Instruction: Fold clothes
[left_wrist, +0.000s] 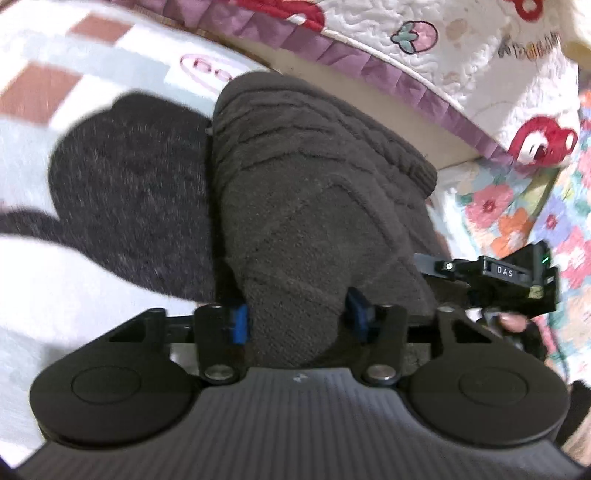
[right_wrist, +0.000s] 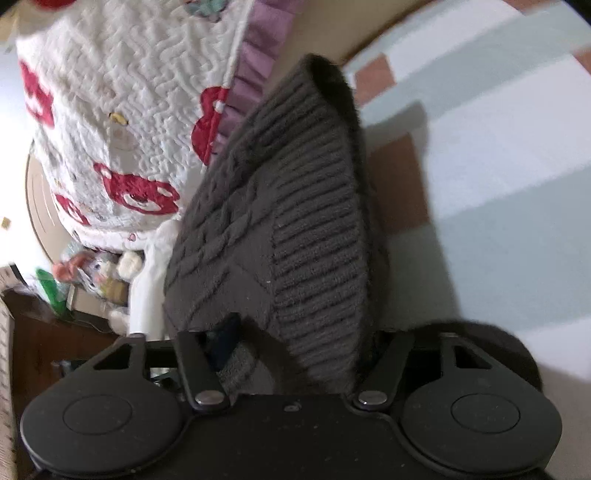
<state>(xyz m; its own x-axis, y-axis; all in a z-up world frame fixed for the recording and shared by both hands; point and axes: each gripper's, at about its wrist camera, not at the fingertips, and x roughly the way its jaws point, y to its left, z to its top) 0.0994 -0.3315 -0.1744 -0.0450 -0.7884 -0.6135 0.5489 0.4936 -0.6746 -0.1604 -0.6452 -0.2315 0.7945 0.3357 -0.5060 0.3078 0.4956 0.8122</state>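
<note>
A dark grey cable-knit sweater (left_wrist: 314, 192) hangs lifted above a pale checked bed sheet (left_wrist: 44, 280). My left gripper (left_wrist: 299, 321) is shut on a thick bunch of the sweater, which bulges between its blue pads (left_wrist: 240, 323). Part of the sweater (left_wrist: 129, 192) lies darker and blurred to the left. In the right wrist view the sweater's ribbed hem (right_wrist: 317, 236) rises from my right gripper (right_wrist: 295, 354), which is shut on the knit; its fingertips are buried in the fabric. The right gripper's body (left_wrist: 517, 277) shows at the right of the left wrist view.
A white quilted cover (right_wrist: 122, 122) with red bear prints and a purple frill hangs beyond the sweater. A floral blanket (left_wrist: 517, 214) lies at the right. Toys and boxes (right_wrist: 96, 273) sit on the floor at the left. A person's fingertip (left_wrist: 513, 321) holds the right gripper.
</note>
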